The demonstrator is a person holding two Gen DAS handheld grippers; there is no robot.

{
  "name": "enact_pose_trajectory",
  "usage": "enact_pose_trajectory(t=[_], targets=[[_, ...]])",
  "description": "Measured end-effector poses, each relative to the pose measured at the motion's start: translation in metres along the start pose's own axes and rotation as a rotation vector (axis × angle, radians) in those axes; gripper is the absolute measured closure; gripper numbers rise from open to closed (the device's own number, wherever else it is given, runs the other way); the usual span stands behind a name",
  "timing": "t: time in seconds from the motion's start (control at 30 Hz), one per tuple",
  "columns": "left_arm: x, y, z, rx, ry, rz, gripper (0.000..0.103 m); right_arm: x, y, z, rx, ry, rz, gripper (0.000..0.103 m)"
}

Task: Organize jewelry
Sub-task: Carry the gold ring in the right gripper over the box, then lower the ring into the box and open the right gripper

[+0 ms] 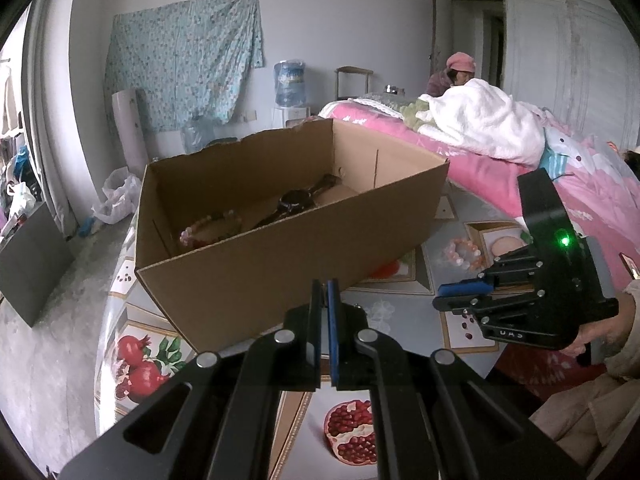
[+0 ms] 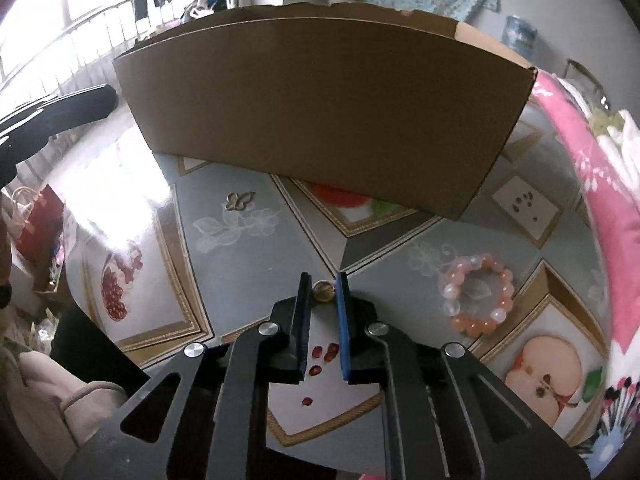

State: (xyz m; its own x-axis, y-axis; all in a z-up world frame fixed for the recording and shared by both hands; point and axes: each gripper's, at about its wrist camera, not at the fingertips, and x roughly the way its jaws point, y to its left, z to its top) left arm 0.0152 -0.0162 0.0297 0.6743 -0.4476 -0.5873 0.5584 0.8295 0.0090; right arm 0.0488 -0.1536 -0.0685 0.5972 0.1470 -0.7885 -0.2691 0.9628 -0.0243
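Small round gold-coloured ring (image 2: 323,292) lies on the table, w/ the right gripper (image 2: 323,285) tipped down over it: jaws stand a narrow gap apart, ring right between the tips. Can't tell if the pads already press on it; looks like a pick-up in hand, not yet a lift.

Still loose on the patterned fruit-print tablecloth (image 2: 248,288): pink-and-white beaded bracelet (image 2: 476,296) just right of the gripper, and a small gold butterfly-shaped piece (image 2: 239,201) nearer the box, off to the left.

Open brown cardboard box (image 1: 280,264) sits mid-table. Inside already: another pale beaded bracelet (image 1: 208,226) and a dark wristwatch (image 1: 296,200).

Left gripper (image 1: 324,308) hovers near the box's front wall, jaws closed, nothing in them.

Judgement: roughly halfway. 2 pcs boxed, 3 left outside (ring, bracelet, butterfly).
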Motion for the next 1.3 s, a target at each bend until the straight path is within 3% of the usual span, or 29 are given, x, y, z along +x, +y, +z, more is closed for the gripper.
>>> enact_pose_trajectory(t=[0.47, 0.57, 0.73, 0.87, 1.0, 1.1, 1.3], targets=[[-0.012, -0.001, 0.007, 0.005, -0.041, 0.021, 0.101, -0.028, -0.011, -0.001, 0.028, -0.061, 0.041, 0.095], [-0.022, 0.001, 0.014, 0.006, -0.076, 0.021, 0.101, -0.054, -0.012, 0.009, 0.025, -0.124, 0.047, 0.095], [-0.038, 0.005, 0.039, 0.031, -0.162, 0.023, 0.101, -0.105, -0.014, 0.047, -0.020, -0.307, 0.067, 0.095], [-0.032, 0.013, 0.061, 0.017, -0.195, -0.004, 0.101, -0.114, -0.020, 0.076, -0.045, -0.397, 0.108, 0.095], [0.000, 0.030, 0.079, -0.067, -0.134, -0.062, 0.101, -0.083, -0.039, 0.104, -0.017, -0.336, 0.187, 0.095], [0.034, 0.044, 0.088, -0.136, -0.044, -0.089, 0.101, -0.052, -0.055, 0.119, 0.015, -0.241, 0.203, 0.095], [0.090, 0.070, 0.090, -0.270, 0.145, -0.123, 0.100, -0.021, -0.062, 0.133, 0.039, -0.152, 0.180, 0.094]])
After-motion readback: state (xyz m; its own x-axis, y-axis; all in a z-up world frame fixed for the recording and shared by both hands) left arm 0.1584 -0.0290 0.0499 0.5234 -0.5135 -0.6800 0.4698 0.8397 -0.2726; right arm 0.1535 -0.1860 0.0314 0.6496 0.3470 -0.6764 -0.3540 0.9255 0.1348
